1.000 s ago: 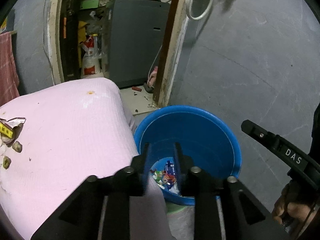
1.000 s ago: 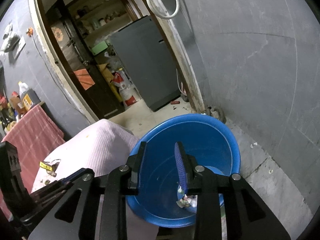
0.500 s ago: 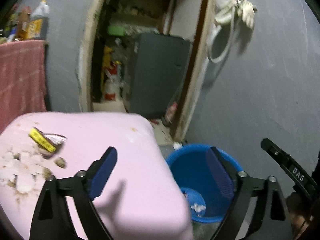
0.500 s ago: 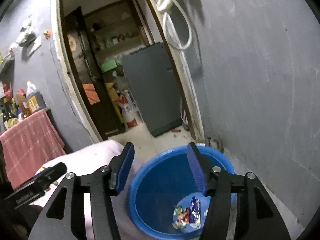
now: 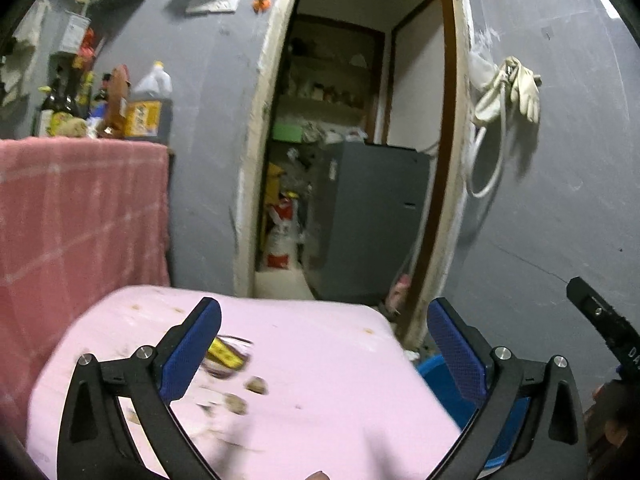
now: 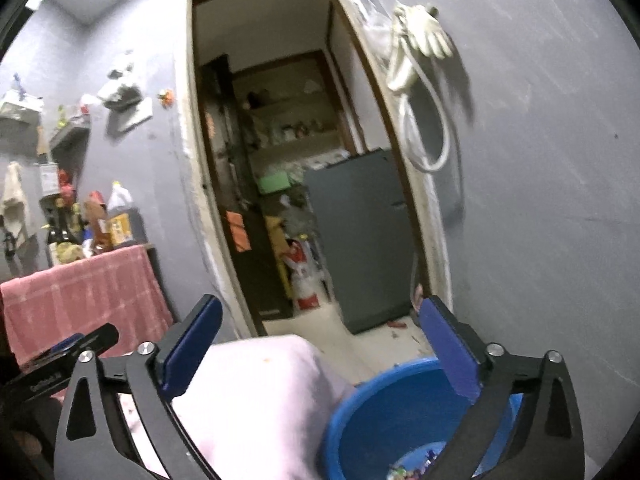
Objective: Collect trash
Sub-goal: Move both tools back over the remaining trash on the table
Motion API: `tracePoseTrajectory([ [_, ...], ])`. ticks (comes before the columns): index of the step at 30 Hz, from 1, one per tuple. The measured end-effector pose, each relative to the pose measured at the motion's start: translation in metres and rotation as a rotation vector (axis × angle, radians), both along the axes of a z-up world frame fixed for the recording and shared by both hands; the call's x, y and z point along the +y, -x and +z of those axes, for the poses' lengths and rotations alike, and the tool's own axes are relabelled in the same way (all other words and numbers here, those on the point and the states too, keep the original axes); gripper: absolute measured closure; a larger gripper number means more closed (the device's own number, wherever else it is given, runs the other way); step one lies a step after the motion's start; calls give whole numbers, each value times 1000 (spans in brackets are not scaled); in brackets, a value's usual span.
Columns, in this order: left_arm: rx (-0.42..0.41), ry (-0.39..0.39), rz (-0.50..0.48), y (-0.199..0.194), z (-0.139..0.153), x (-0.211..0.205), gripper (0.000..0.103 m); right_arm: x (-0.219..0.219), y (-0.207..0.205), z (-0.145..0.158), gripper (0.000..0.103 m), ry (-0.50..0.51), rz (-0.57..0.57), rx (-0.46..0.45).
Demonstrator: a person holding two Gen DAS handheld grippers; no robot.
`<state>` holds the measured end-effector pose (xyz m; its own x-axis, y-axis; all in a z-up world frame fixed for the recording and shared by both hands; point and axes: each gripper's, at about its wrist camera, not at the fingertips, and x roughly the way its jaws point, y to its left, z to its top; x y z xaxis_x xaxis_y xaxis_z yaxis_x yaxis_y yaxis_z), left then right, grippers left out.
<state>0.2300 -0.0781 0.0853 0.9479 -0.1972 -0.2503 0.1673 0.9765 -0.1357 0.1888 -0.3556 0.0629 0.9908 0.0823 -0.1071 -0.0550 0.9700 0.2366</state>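
My left gripper (image 5: 322,312) hangs over the pink cloth-covered table (image 5: 340,392), its jaws opening wide with nothing between them. A yellow wrapper (image 5: 226,356) and brown crumbs (image 5: 256,385) lie on the cloth just beyond its left finger. The blue bucket (image 5: 434,380) shows at the table's right edge, mostly hidden behind the right finger. In the right wrist view my right gripper (image 6: 320,312) is above the blue bucket (image 6: 380,420). Its jaws are opening too and hold nothing. Colourful wrappers (image 6: 416,468) lie at the bucket's bottom.
An open doorway (image 5: 352,200) with a grey fridge (image 5: 368,220) is straight ahead. A red cloth (image 5: 80,220) drapes a shelf of bottles (image 5: 148,108) at the left. Gloves and a hose (image 5: 504,100) hang on the grey wall at the right.
Both grippers went from nearly shut over the bucket to wide open, and both rose and tilted up. The left view swung left over the pink table.
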Motion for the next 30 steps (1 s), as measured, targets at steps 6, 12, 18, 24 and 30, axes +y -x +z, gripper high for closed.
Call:
tracePoseTrajectory([
  [6,-30,-14,51,9,3,31,2,31,0,7,0,40,57,-60],
  [12,-31,-26,105,16,-1,68,2,58,-7,8,0,69,92,-65],
  [18,6,-20,137,13,-12,101,2,87,-22,1,0,94,153,-19],
  [24,72,-3,123,4,-30,122,2,114,-44,-10,0,132,244,64],
  [30,156,-21,90,-8,-54,124,2,132,-70,-27,0,169,356,158],
])
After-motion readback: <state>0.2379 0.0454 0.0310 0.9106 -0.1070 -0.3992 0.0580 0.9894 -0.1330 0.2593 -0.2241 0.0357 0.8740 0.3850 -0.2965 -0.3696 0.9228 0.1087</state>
